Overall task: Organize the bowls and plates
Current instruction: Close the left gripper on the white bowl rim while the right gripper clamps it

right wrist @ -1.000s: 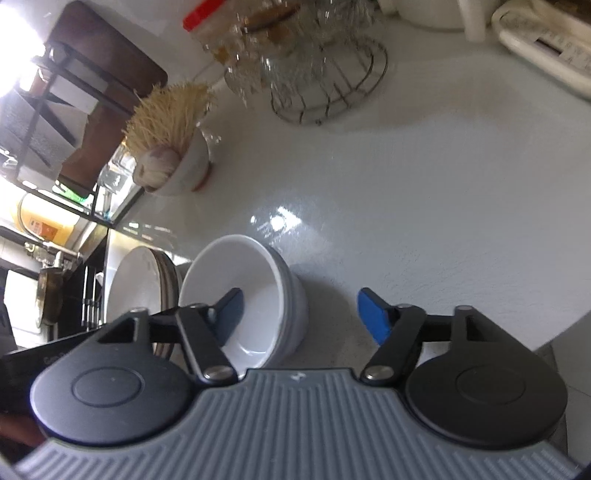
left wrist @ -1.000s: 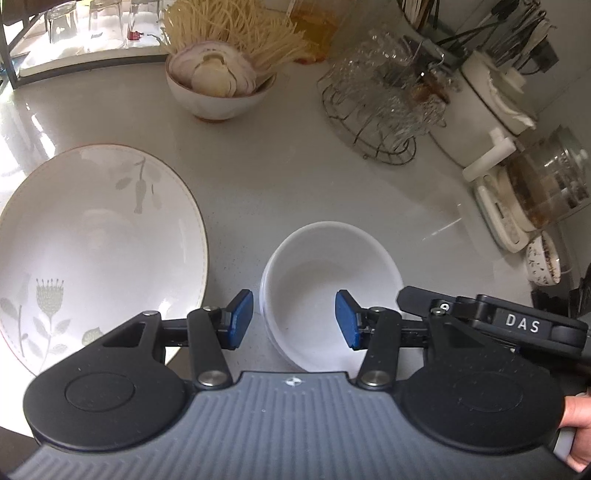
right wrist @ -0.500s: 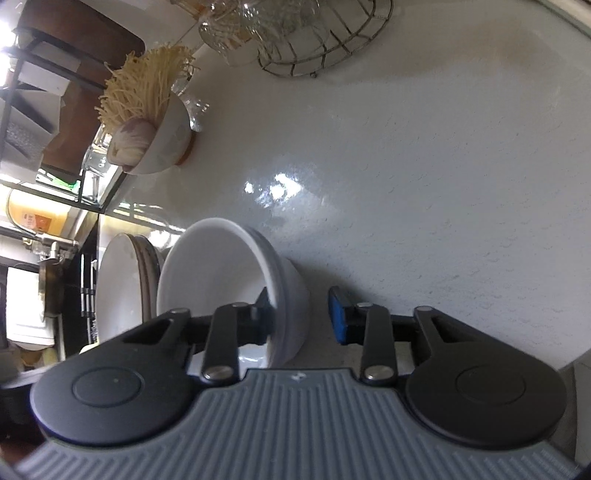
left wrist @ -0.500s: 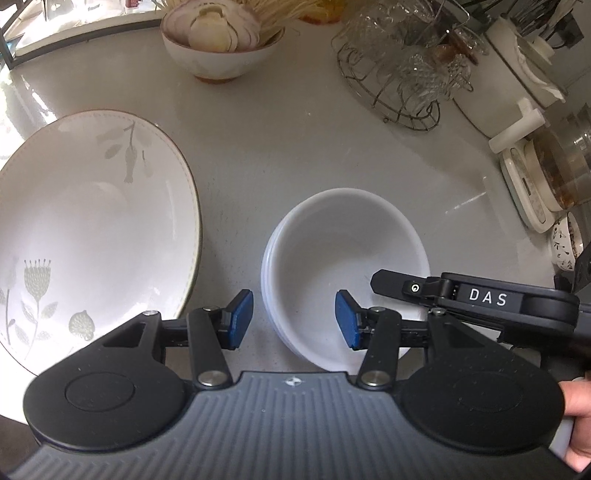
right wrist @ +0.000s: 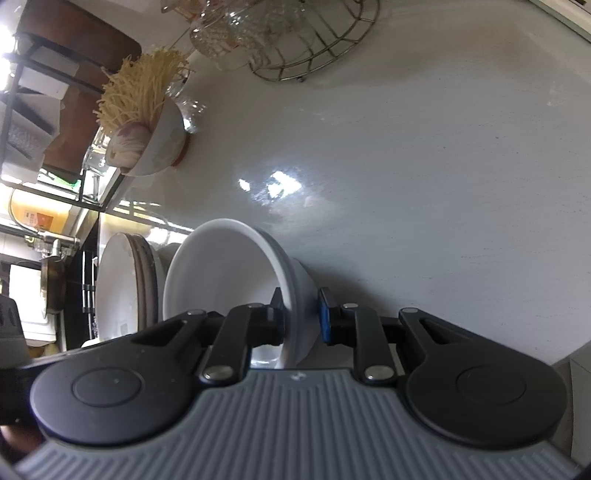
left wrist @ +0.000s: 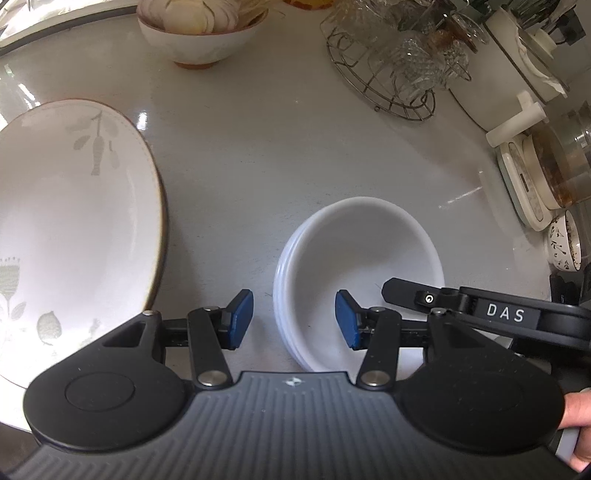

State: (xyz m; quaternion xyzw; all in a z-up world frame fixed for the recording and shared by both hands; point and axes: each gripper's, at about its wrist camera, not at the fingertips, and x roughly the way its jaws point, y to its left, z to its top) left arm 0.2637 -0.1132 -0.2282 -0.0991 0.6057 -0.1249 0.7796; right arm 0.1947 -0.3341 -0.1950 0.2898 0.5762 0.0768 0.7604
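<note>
A stack of white bowls [left wrist: 362, 258] sits on the grey counter; it also shows in the right wrist view [right wrist: 229, 273]. My right gripper [right wrist: 301, 317] is shut on the near rim of the top white bowl, one finger inside and one outside. Its arm shows in the left wrist view [left wrist: 480, 314] reaching over the bowl's right rim. My left gripper [left wrist: 293, 321] is open and empty, straddling the bowls' left rim without touching. A stack of large flower-patterned plates [left wrist: 74, 229] lies left of the bowls, seen edge-on in the right wrist view [right wrist: 125, 288].
A bowl of noodles and onion [left wrist: 201, 33] stands at the back. A wire rack of glasses [left wrist: 399, 66] is back right. A white pot [left wrist: 517, 66], a scale with a glass jar [left wrist: 535, 177] and a small patterned cup [left wrist: 565, 240] line the right side.
My right gripper has closed onto the white bowl's rim. The left gripper has drawn back slightly; it stays open.
</note>
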